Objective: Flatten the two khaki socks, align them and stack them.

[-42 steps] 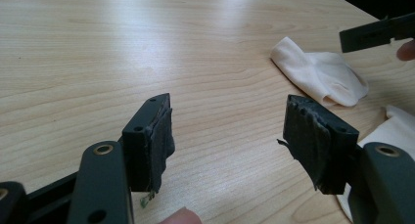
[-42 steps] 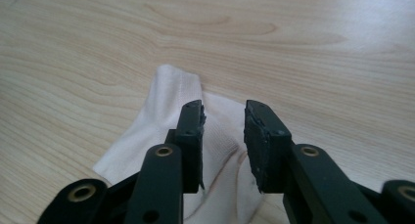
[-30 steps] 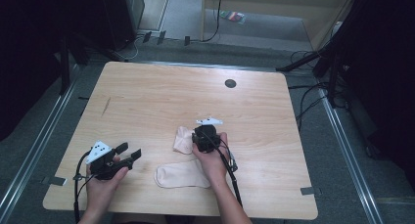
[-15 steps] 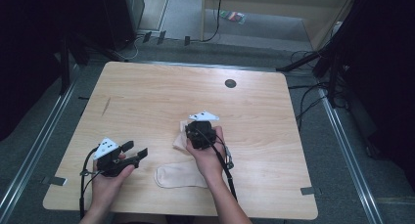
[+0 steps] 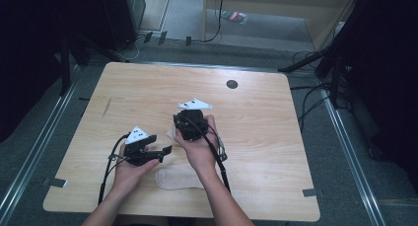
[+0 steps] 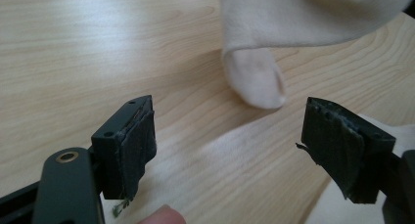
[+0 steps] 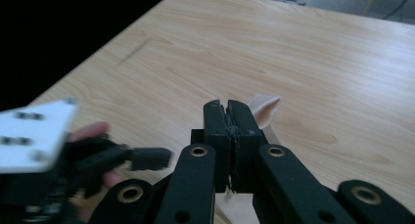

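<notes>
Near edge of table (image 5: pixel 276 137): one sock (image 5: pixel 178 178) lies flat, between the person's forearms. Just left, left gripper (image 5: pixel 165 149), jaws spread wide, nothing between them, low over the wood. Farther in, right gripper (image 5: pixel 181 121), jaws pressed together on a second sock (image 7: pixel 264 109), lifted, its end hanging toward the table.

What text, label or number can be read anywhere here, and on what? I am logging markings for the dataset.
None can be read.
Grey plate on the left gripper: dark dots, no letters.
Grey plate on the right gripper: dark dots too, no letters.
Colourful item on the floor: too small and blurred to read.
Socks and table: no print seen.
</notes>
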`<action>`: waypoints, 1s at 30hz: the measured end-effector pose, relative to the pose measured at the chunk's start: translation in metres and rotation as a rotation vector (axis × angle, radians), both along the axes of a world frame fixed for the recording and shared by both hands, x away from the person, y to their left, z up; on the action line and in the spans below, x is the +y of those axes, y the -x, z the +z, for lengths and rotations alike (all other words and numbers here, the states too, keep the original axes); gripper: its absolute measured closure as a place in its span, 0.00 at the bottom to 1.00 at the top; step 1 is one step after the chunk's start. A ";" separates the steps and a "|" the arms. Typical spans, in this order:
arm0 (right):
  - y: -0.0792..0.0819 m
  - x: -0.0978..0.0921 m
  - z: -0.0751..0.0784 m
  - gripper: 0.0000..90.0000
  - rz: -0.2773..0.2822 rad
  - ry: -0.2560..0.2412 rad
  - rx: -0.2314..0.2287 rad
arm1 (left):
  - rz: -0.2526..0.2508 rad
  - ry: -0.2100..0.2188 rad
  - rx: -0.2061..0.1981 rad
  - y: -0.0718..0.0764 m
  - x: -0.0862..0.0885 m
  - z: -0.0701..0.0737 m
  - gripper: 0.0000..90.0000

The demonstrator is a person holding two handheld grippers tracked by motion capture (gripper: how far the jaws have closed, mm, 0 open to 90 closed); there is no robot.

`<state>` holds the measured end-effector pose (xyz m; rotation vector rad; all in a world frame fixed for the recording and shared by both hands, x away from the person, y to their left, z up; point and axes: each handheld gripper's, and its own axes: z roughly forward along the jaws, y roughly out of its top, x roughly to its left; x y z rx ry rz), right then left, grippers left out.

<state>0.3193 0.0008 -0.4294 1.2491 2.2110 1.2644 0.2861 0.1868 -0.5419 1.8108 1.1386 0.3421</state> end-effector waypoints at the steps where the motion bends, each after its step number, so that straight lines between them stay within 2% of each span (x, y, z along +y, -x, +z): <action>1: 0.001 0.003 0.004 0.99 0.011 -0.009 -0.002 | 0.007 -0.008 -0.010 -0.002 -0.002 0.000 0.24; 2: 0.002 0.005 0.007 0.99 0.025 -0.022 -0.002 | 0.019 -0.019 -0.028 -0.003 -0.004 0.001 0.26; 3: 0.004 0.007 0.010 0.99 0.045 -0.042 -0.002 | 0.046 -0.052 -0.070 -0.004 -0.004 0.002 0.32; 4: 0.005 0.008 0.014 0.99 0.076 -0.071 -0.001 | 0.073 -0.076 -0.102 -0.004 -0.003 0.004 0.42; 6: 0.008 0.007 0.021 0.99 0.113 -0.108 -0.005 | 0.111 -0.124 -0.175 -0.002 0.004 0.010 0.75; 7: 0.009 0.005 0.023 0.99 0.123 -0.119 -0.008 | 0.148 -0.180 -0.225 0.001 0.008 0.016 0.94; 8: 0.010 0.003 0.025 0.99 0.123 -0.119 -0.020 | 0.194 -0.216 -0.266 0.004 0.012 0.021 0.99; 10: 0.010 -0.002 0.026 0.99 0.115 -0.106 -0.040 | 0.298 -0.325 -0.390 0.016 0.019 0.035 1.00; 11: 0.008 -0.006 0.024 0.99 0.114 -0.094 -0.044 | 0.311 -0.367 -0.428 0.019 0.020 0.038 1.00; 12: 0.006 -0.008 0.020 0.99 0.109 -0.086 -0.039 | 0.302 -0.400 -0.437 0.021 0.019 0.039 1.00; 13: 0.004 -0.010 0.016 0.99 0.105 -0.077 -0.033 | 0.257 -0.463 -0.414 0.020 0.013 0.034 1.00; 14: -0.001 -0.012 0.007 0.99 0.092 -0.057 -0.020 | 0.221 -0.508 -0.396 0.018 0.009 0.029 1.00; 15: -0.003 -0.014 0.001 0.99 0.081 -0.043 -0.012 | 0.170 -0.565 -0.364 0.017 0.003 0.018 1.00; 16: -0.007 -0.017 -0.010 0.99 0.069 -0.027 0.011 | 0.141 -0.577 -0.346 0.016 0.000 0.011 1.00; 18: -0.012 -0.022 -0.026 0.99 0.048 -0.007 0.041 | 0.089 -0.576 -0.308 0.015 -0.006 -0.002 0.99; 19: -0.014 -0.025 -0.034 0.99 0.039 0.006 0.055 | 0.044 -0.538 -0.281 0.014 -0.008 -0.005 0.99; 20: -0.016 -0.029 -0.043 0.99 0.027 0.027 0.066 | 0.005 -0.518 -0.271 0.014 -0.009 -0.007 0.95; 22: -0.019 -0.036 -0.054 0.99 0.006 0.067 0.077 | -0.033 -0.494 -0.267 0.015 -0.012 -0.007 0.87; 23: -0.020 -0.040 -0.057 0.99 -0.001 0.077 0.083 | -0.056 -0.466 -0.257 0.015 -0.011 -0.007 0.84; 24: -0.022 -0.044 -0.060 0.99 -0.007 0.081 0.093 | -0.069 -0.442 -0.244 0.015 -0.010 -0.007 0.80; 26: -0.027 -0.054 -0.065 0.99 -0.024 0.086 0.105 | -0.062 -0.418 -0.229 0.016 -0.006 -0.005 0.73; 30: -0.033 -0.067 -0.069 0.98 -0.030 0.098 0.115 | -0.068 -0.292 -0.187 0.015 0.009 -0.001 0.60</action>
